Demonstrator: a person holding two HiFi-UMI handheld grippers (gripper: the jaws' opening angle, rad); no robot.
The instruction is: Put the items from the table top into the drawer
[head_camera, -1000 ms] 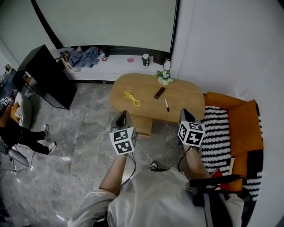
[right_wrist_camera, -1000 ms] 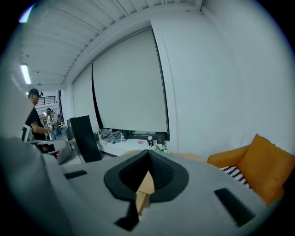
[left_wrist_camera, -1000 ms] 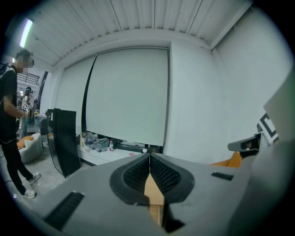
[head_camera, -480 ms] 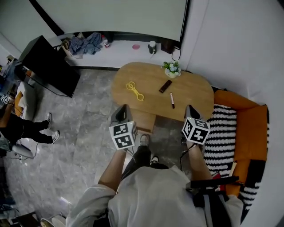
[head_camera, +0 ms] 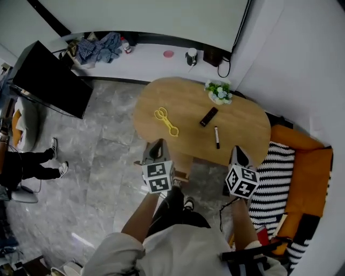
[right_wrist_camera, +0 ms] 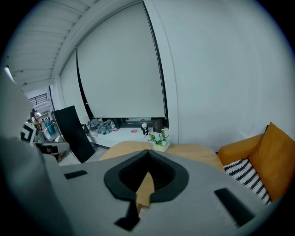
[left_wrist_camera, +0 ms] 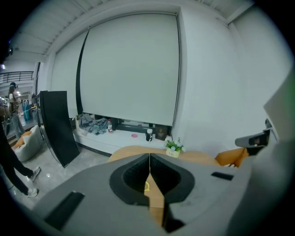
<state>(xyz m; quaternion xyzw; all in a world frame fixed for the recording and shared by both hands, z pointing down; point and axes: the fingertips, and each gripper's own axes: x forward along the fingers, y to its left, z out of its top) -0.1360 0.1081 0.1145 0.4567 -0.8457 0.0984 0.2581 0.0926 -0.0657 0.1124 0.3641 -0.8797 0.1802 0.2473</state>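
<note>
Task at its outset: yellow tool [head_camera: 166, 122], black remote [head_camera: 208, 116] and marker [head_camera: 216, 137] lie on the table [head_camera: 183, 97]; left gripper [head_camera: 156, 145] and right gripper [head_camera: 237, 152] hover before its near edge, jaws together and empty.

Surroundings: a cluttered ledge, a dark panel, a sofa and a stone floor

A white ledge [head_camera: 145, 63] runs under a pale roller blind [head_camera: 151, 16]; at its left end lies a heap of blue-grey clothes [head_camera: 97, 47] with a small red-capped bottle [head_camera: 125, 45] just beside it; toward the right end stand a pink disc [head_camera: 168, 54], a cup [head_camera: 191, 56] and a black box [head_camera: 215, 56]; a black panel [head_camera: 51, 80] leans at the left; an orange sofa [head_camera: 307, 161] carries a black-and-white striped cushion [head_camera: 272, 178]; a person's legs [head_camera: 27, 164] show at the left edge on the grey marble floor [head_camera: 102, 161].
</note>
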